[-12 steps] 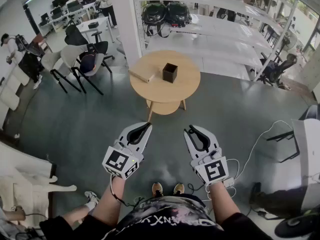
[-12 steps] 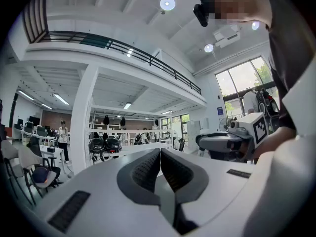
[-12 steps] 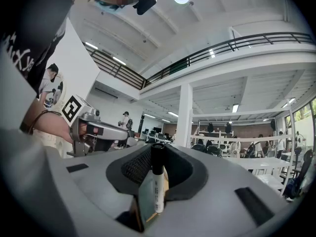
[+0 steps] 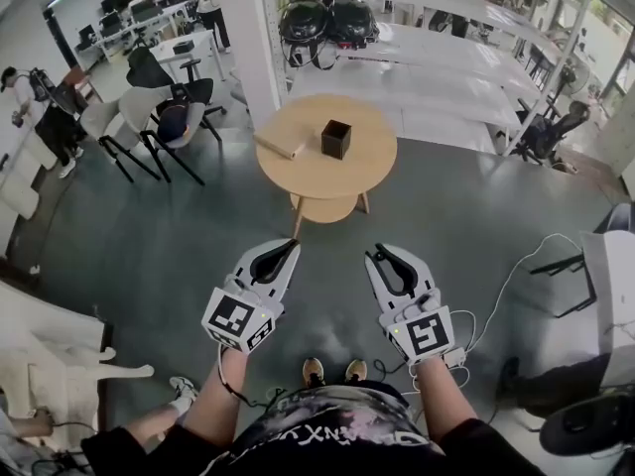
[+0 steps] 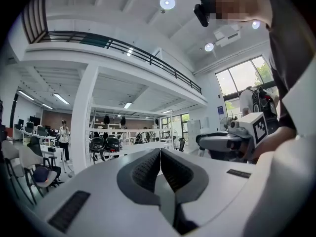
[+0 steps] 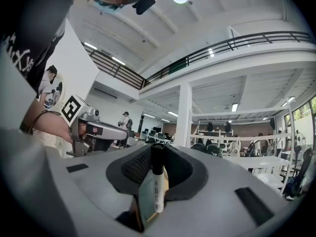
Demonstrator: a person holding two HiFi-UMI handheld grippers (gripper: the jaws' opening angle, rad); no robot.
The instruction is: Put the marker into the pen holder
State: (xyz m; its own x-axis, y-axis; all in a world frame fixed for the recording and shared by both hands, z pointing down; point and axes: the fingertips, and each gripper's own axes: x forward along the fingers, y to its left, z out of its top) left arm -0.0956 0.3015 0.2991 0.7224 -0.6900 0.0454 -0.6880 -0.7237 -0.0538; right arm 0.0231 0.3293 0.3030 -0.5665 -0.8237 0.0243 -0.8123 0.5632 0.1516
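A white marker with a black cap (image 6: 158, 181) stands upright between the pads of my right gripper (image 6: 158, 149), which is shut on it. In the head view the right gripper (image 4: 375, 256) hangs over the floor, well short of the table, and the marker is hard to make out there. The black square pen holder (image 4: 336, 139) stands on the round wooden table (image 4: 298, 181). My left gripper (image 5: 160, 154) is shut with nothing between its pads. It is held level beside the right one (image 4: 294, 247).
A flat wooden block (image 4: 280, 145) lies on the table left of the pen holder. Chairs (image 4: 149, 117) stand at the left, shelving with helmets (image 4: 327, 23) behind the table, and cables (image 4: 506, 286) trail on the floor at the right.
The table and both grippers sit slightly higher in the head view. The hold on the marker is unchanged.
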